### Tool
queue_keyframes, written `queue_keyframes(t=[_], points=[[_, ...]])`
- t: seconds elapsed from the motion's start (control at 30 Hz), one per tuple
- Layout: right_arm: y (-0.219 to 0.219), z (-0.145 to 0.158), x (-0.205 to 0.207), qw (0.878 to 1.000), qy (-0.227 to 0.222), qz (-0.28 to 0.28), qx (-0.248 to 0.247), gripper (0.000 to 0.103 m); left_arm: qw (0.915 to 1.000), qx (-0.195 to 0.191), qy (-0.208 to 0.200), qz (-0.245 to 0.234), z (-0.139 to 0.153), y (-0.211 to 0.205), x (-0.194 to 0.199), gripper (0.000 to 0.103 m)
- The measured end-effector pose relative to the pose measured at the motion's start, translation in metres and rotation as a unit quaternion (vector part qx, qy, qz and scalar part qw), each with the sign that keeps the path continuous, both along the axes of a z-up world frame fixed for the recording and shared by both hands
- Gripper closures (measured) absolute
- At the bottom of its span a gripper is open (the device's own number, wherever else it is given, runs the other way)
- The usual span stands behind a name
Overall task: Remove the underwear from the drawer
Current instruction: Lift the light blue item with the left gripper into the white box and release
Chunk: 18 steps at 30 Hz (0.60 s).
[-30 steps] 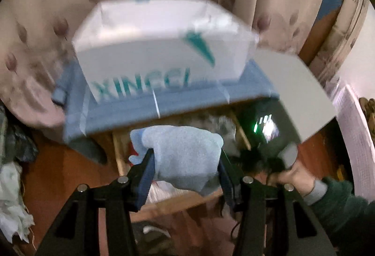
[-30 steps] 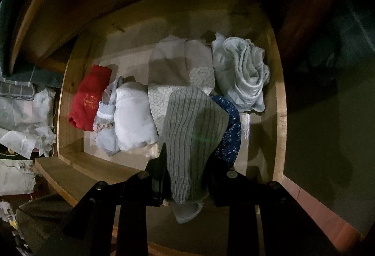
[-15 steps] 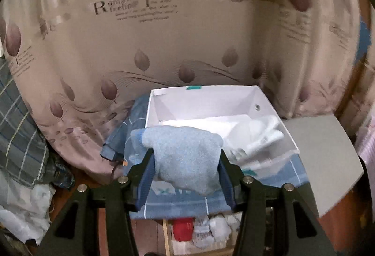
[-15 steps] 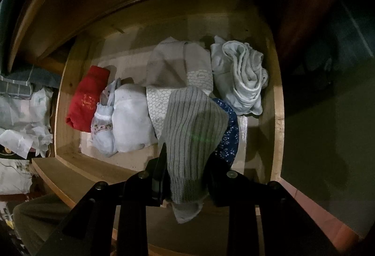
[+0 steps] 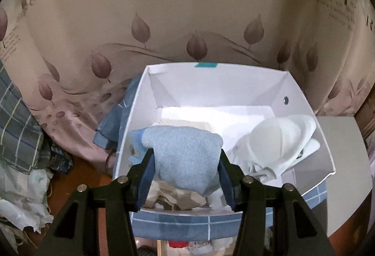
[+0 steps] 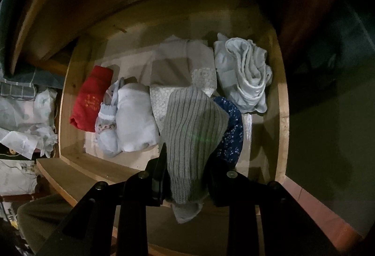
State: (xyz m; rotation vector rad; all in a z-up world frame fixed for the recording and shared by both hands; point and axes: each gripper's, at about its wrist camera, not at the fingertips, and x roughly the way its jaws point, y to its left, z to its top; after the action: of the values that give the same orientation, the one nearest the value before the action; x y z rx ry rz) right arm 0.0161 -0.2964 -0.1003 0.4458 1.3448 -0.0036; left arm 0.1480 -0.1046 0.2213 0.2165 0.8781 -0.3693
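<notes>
— Claw on the left (image 5: 186, 163) first: what has it got?
— It is clenched on a light blue fuzzy garment (image 5: 185, 157), which bulges up between the two pads and hangs over the open white box (image 5: 293, 89).

— Start from the biggest thing in that view.
— At twelve o'clock a pale curtain (image 5: 164, 9) with brown leaves and printed lettering fills the background. Below it, the white box sits on a blue checked cloth (image 5: 178, 225). Inside the box, at three o'clock from the claw, lies a white bundle (image 5: 279, 138); under the blue piece lies crumpled beige fabric (image 5: 178, 197).

— And the right claw (image 6: 186, 171)?
— Clamped on a grey ribbed garment (image 6: 192, 136), pointing steeply down over the open wooden drawer (image 6: 282, 101). The grey piece stands up between the pads, its lower end dangling past them.

— What remains in the drawer?
— From large to small: a beige folded item with a honeycomb pattern (image 6: 182, 68) at twelve o'clock, a pale rolled cloth (image 6: 243, 75) at two, a white folded piece (image 6: 133, 115) at ten, a red piece (image 6: 91, 96) further toward nine, and a navy floral piece (image 6: 232, 124) just beside the grey one at three. A small pale patterned item (image 6: 106, 120) is wedged between the red and the white.
</notes>
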Motion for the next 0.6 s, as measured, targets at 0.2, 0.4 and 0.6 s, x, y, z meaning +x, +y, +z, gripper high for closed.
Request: queue_keyframes(t=[0.2,0.4,0.6], points=[[0.0,0.001,0.0,1.0,-0.001,0.001,0.0,0.077,0.9992,0.037,-0.013,-0.004,-0.008,-0.01,-0.006,0.046],[-0.001,0.0,0.0,1.0,0.0,0.003,-0.003,0.077,0.9998,0.015,0.009,0.001,-0.008,-0.002,-0.004,0.039],[0.0,-0.002,-0.001,1.0,0.0,0.004,0.0,0.077,0.9993,-0.026,0.027,0.001,-0.005,0.009,-0.003,0.038]])
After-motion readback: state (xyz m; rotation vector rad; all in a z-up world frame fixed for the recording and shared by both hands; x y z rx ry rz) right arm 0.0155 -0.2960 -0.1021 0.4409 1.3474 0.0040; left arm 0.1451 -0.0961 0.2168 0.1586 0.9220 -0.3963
